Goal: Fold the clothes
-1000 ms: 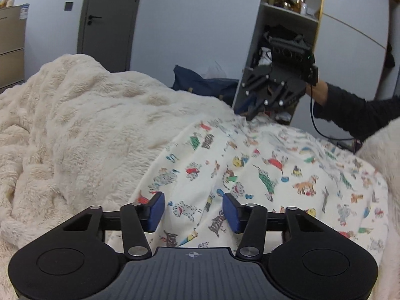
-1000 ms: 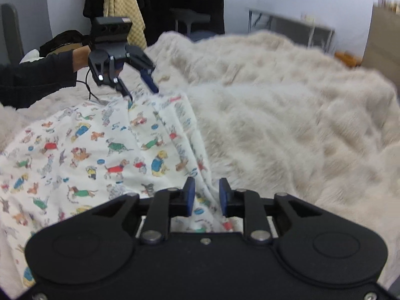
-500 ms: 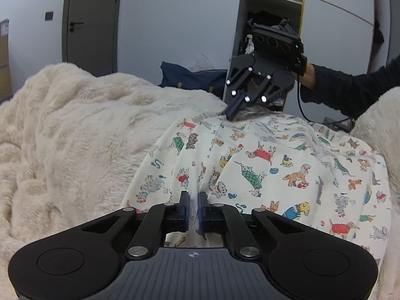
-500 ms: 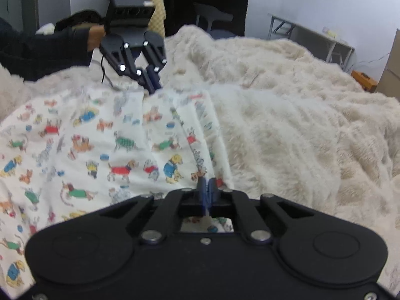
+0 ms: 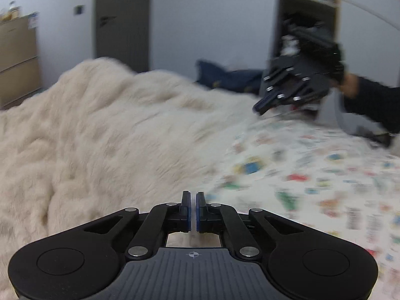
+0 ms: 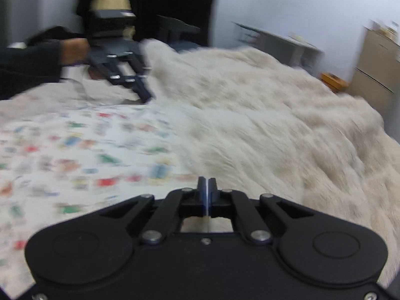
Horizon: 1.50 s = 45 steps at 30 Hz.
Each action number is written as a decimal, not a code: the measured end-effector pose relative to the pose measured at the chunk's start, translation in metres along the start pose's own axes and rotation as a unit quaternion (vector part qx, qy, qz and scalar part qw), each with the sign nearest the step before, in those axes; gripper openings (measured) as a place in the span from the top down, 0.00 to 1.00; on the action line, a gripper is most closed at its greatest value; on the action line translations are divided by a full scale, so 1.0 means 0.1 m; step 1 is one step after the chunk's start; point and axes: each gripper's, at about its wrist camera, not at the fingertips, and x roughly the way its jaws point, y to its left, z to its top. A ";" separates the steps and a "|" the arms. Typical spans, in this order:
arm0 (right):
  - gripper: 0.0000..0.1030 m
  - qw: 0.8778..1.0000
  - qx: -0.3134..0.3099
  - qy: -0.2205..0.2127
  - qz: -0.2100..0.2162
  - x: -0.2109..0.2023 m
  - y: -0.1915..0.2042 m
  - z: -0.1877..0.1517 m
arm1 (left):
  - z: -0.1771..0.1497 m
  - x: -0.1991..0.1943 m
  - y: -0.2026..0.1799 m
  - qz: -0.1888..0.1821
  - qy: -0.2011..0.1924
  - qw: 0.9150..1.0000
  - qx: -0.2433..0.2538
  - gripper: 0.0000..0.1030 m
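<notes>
Both grippers pinching the printed garment on a fleece blanket.
Left gripper (image 5: 192,197) and right gripper (image 6: 206,184), jaws having just eased apart slightly, each clamp the printed garment (image 6: 75,155) (blurred) lying across the cream blanket (image 5: 100,135).

Two grippers: the left gripper (image 5: 192,208) at lower centre of its own view, the right gripper (image 6: 207,197) at lower centre of its own, each with two blue-padded fingers (image 5: 186,210). One printed garment (image 5: 312,175) lies at the right. One fluffy cream blanket (image 5: 100,137) fills the left. One grey door (image 5: 122,17) stands at upper left, one open shelf unit (image 5: 307,0) at upper right, one dark sleeve (image 6: 27,67) at the left edge.
</notes>
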 end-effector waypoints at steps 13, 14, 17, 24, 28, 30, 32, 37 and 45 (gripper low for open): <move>0.25 0.843 0.512 -0.101 -0.133 -1.83 -0.33 -1.80 | -1.11 -1.38 -0.38 0.092 -0.126 0.961 -0.228 0.25; 0.25 0.817 0.552 -0.111 -0.122 -1.91 -0.28 -2.01 | -1.15 -1.41 -0.45 0.095 -0.138 0.955 -0.245 0.25; 0.25 0.749 0.637 -0.158 -0.090 -2.12 0.06 -2.65 | -1.14 -1.43 -0.64 0.073 -0.187 0.937 -0.285 0.24; 0.26 0.659 0.718 -0.223 0.031 -2.01 0.97 -3.36 | -0.90 -1.35 -1.20 0.088 -0.215 0.914 -0.334 0.19; 0.26 0.654 0.714 -0.239 0.076 -1.72 0.95 -3.27 | -1.23 -1.51 -1.60 0.082 -0.263 0.883 -0.379 0.14; 0.28 0.639 0.724 -0.244 0.088 -1.56 0.89 -3.28 | -1.46 -1.68 -1.71 0.088 -0.285 0.876 -0.380 0.11; 0.29 0.622 0.734 -0.255 0.096 -1.44 0.83 -3.32 | -1.68 -1.88 -1.69 0.101 -0.305 0.864 -0.387 0.05; 0.62 0.567 0.784 -0.241 0.079 -1.09 0.50 -3.37 | -2.35 -2.32 -1.31 0.182 -0.334 0.795 -0.471 0.05; 0.76 0.598 0.766 -0.237 0.010 -1.52 0.38 -2.77 | -3.15 -2.52 -1.12 0.180 -0.361 0.730 -0.552 0.05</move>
